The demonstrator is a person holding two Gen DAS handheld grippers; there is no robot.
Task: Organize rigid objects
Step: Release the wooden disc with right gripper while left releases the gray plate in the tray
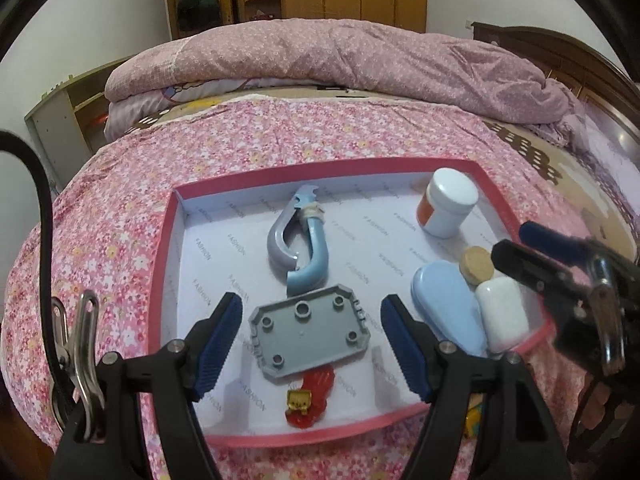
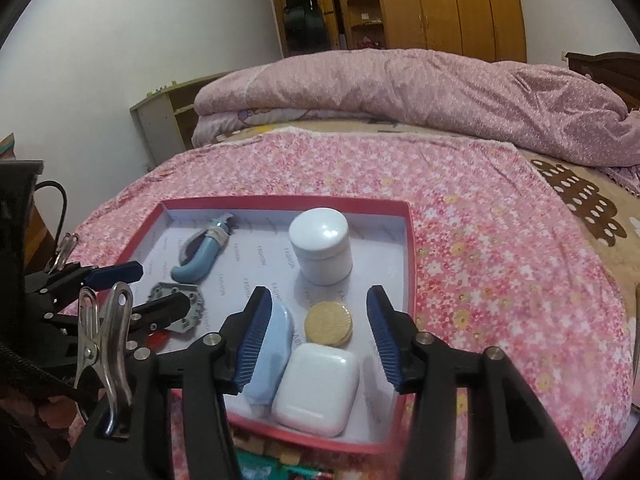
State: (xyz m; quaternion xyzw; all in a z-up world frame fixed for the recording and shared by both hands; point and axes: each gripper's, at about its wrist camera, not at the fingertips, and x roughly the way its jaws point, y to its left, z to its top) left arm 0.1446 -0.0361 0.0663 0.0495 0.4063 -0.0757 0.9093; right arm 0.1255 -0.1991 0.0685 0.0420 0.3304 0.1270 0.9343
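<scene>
Lining (image 1: 248, 216) of red box (image 1: 164, 240) reads "FASHION" repeatedly.

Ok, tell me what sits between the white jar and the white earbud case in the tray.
The round gold coin-like disc lies between the white jar and the white earbud case, touching or nearly touching the case. The right wrist view shows it best.

Left gripper (image 1: 312, 344) hung tilted downward, jaws wide apart, nothing between the pads. Right gripper (image 2: 316, 340) sat close beside it, also pitched down, jaws parted, gripping nothing.
</scene>
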